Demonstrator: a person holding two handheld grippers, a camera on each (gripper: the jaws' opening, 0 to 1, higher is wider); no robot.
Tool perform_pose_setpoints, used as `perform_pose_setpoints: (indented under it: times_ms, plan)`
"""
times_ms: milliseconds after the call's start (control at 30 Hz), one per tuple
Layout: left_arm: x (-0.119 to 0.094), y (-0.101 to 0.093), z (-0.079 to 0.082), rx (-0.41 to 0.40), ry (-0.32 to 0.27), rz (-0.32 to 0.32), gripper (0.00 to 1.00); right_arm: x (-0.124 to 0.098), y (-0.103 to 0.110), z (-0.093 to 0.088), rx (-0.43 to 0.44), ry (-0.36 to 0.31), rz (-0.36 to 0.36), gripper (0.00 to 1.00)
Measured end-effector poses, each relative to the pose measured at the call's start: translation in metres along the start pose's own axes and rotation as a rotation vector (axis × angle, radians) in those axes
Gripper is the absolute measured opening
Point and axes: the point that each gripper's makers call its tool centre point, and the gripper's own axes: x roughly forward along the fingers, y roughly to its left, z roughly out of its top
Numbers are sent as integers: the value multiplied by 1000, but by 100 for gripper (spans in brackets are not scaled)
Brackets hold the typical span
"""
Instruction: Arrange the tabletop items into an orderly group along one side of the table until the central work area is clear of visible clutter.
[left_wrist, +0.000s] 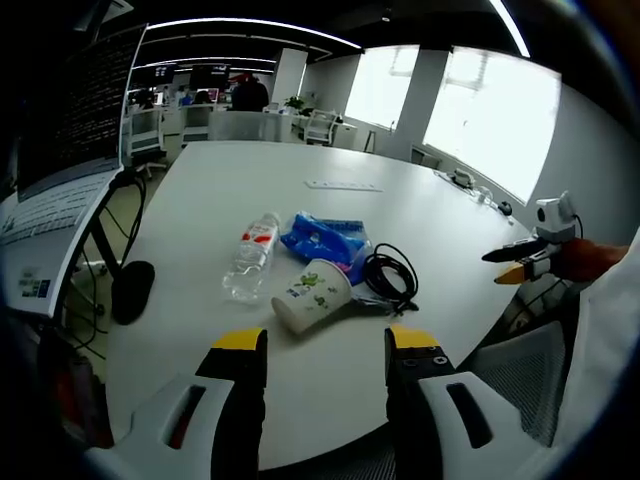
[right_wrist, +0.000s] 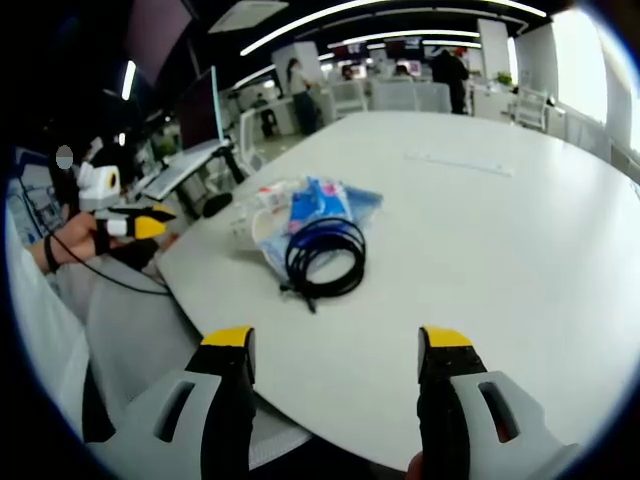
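On the white round table (left_wrist: 250, 190) a small cluster lies together. It holds a clear water bottle (left_wrist: 252, 258) on its side, a blue packet (left_wrist: 325, 238), a tipped paper cup (left_wrist: 312, 295) with green print, and a coiled black cable (left_wrist: 390, 275). My left gripper (left_wrist: 326, 345) is open just short of the cup, nothing between its jaws. My right gripper (right_wrist: 337, 340) is open over the bare table edge, short of the cable (right_wrist: 325, 255) and blue packet (right_wrist: 325, 205). The right gripper (left_wrist: 525, 262) also appears off the table's edge, in a hand.
A white power strip (left_wrist: 343, 185) lies farther back on the table. A black rounded object (left_wrist: 132, 290) sits beside the table's edge. A mesh chair (left_wrist: 525, 375) stands close by. Desks, monitors and people fill the office behind. The left gripper (right_wrist: 130, 228) hangs off the table.
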Motion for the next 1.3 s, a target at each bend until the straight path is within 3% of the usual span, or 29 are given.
perform_pose_setpoints:
  times_ms: [1300]
  plan:
    - [4, -4, 2, 6, 18, -6, 46, -5, -3, 0, 53, -30, -4, 64]
